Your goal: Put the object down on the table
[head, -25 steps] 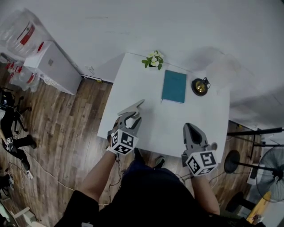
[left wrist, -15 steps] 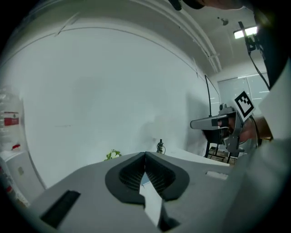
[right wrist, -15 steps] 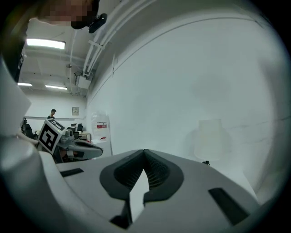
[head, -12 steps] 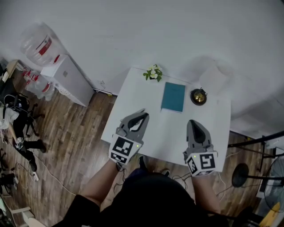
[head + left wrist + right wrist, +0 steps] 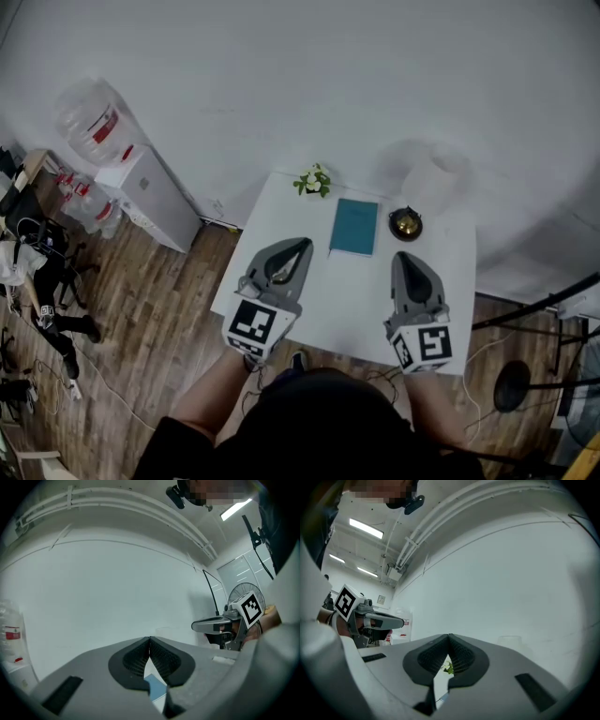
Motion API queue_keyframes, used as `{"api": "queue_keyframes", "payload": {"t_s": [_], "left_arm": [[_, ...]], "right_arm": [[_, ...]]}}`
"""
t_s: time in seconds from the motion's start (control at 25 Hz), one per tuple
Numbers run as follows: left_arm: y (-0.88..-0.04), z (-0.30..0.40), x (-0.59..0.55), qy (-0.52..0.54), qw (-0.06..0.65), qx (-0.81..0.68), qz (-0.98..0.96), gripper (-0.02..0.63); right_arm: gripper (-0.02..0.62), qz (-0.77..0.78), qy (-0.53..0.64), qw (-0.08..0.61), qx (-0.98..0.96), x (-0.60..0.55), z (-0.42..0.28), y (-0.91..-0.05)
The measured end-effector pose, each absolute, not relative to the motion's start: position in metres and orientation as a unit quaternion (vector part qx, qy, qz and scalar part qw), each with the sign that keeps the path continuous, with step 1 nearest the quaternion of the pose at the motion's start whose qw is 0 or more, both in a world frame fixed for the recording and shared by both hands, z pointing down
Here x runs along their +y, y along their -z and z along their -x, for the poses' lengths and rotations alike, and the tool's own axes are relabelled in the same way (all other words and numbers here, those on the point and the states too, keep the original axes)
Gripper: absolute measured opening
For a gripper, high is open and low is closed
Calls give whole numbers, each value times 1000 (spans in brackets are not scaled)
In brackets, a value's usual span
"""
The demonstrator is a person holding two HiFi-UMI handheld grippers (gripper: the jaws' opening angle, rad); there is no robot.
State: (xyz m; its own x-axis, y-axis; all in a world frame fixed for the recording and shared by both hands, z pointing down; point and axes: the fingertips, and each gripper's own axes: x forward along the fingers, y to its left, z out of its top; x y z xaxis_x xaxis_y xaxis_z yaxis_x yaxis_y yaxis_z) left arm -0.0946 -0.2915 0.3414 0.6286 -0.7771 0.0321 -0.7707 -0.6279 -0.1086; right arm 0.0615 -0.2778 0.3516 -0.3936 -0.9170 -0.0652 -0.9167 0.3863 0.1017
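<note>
Both grippers hover high above the near half of a small white table [image 5: 281, 211]. My left gripper [image 5: 300, 246] is shut with nothing between its jaws; in the left gripper view its pads [image 5: 159, 656] meet. My right gripper [image 5: 404, 256] is also shut and empty, its pads [image 5: 459, 657] touching. On the table's far half lie a teal book [image 5: 354, 227], a brass bell [image 5: 405, 223] to its right, and a small green plant with white flowers [image 5: 314, 181] at the back left. A strip of the teal book [image 5: 156, 687] shows below the left jaws.
A white cabinet [image 5: 145, 192] with a water bottle [image 5: 89, 120] on it stands left of the table by the wall. Clutter and cables lie on the wooden floor [image 5: 141, 309] at far left. Black stands [image 5: 534, 309] rise to the right of the table.
The left gripper's jaws have gone from open to shut. Both grippers and the head view have risen, so the table looks smaller and farther away.
</note>
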Motion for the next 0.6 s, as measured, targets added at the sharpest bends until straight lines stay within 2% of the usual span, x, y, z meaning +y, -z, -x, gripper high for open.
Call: {"api": "queue_keyframes", "payload": {"t_s": [0.6], "left_arm": [[-341,103,-275,33,41,454,889,6]], "right_arm": [[5,-534,89,2,-841,-260,-59,-339]]}}
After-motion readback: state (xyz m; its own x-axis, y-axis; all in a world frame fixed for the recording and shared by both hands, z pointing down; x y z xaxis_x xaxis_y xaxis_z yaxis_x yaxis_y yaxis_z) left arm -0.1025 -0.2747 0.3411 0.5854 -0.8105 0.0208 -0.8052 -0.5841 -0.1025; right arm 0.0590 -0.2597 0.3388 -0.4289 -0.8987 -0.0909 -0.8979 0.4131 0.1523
